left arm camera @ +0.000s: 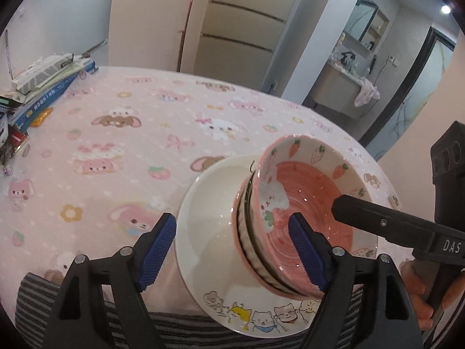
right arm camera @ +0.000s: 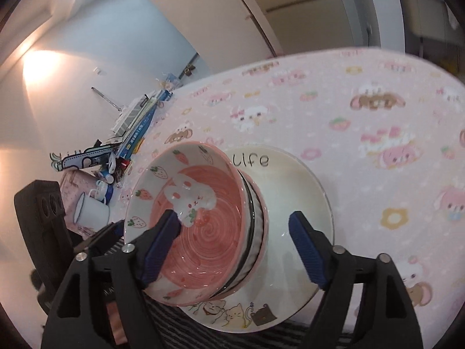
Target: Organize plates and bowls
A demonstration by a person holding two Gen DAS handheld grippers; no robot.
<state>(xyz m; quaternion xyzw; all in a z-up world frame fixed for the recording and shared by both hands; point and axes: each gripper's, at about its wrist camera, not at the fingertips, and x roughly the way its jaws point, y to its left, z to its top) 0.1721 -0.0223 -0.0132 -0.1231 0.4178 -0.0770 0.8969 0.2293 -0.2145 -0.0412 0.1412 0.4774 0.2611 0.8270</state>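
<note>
Both my claws, left gripper and right gripper, gape wide, holding nothing. Atop the white cat-printed ceramic plate, the stacked pink rabbit-painted bowls could topple if my fingers clip them.

The word "Life" is written in black on the inner rim of the white plate, and the white letters "DAS" are printed on the black body of the right gripper, while the lettering on the blue book cannot be read.
</note>
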